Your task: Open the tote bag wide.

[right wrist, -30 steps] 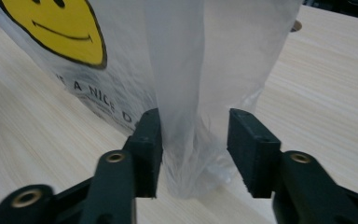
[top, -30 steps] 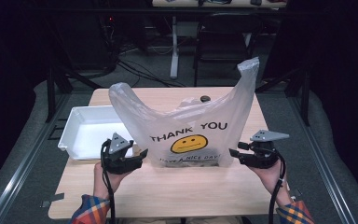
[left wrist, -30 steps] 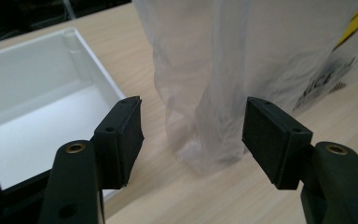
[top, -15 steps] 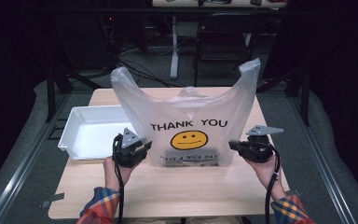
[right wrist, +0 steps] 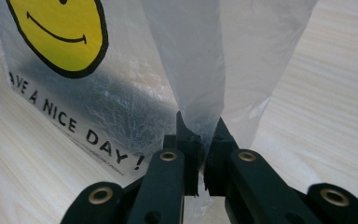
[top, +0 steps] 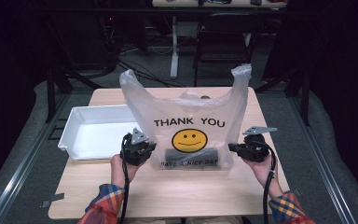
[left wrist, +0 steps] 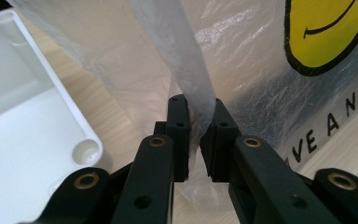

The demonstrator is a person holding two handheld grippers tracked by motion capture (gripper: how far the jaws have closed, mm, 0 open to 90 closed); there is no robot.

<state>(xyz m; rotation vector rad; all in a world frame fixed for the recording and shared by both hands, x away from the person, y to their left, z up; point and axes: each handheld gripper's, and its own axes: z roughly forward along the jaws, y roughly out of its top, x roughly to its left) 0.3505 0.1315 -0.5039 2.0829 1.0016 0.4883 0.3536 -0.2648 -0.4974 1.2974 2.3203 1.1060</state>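
A clear plastic bag printed with a smiley stands upright at the middle of the table, with a dark object lying inside at its bottom. The left gripper has just closed and pinches the bag's lower left edge. The right gripper has just closed on the lower right edge. A white tray sits just left of the bag.
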